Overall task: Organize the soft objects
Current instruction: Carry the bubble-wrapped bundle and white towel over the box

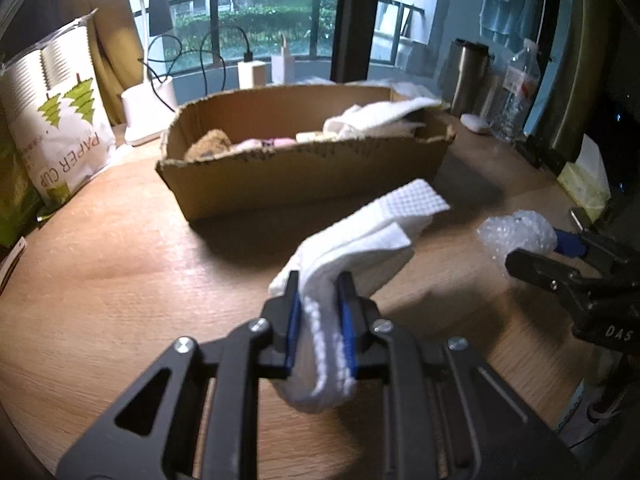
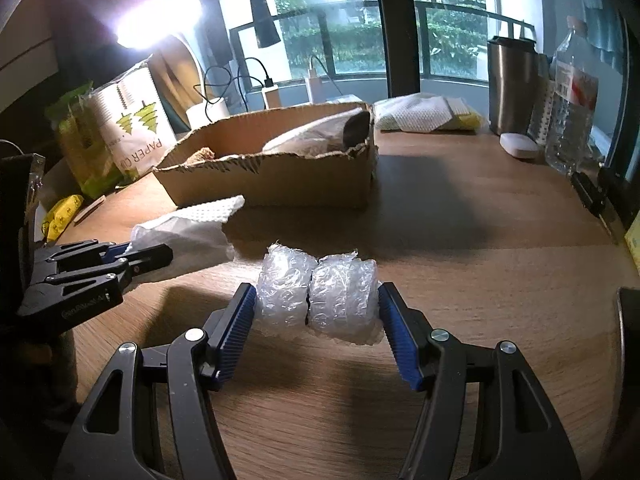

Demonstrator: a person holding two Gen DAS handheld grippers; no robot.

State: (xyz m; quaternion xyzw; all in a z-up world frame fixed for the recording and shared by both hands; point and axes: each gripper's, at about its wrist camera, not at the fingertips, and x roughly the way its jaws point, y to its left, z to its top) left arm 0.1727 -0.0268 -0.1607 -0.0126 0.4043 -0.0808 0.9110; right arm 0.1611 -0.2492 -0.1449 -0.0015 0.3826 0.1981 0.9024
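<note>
My left gripper (image 1: 318, 312) is clamped on a white waffle-textured cloth (image 1: 360, 236), blue pads squeezing its bunched end while the rest juts forward above the wooden tabletop (image 1: 120, 264). My right gripper (image 2: 316, 320) has a roll of bubble wrap (image 2: 318, 298) pinched between its pads, resting low over the tabletop. Ahead sits the cardboard box (image 1: 304, 168), soft things already inside, another white cloth draped over its far right corner.
</note>
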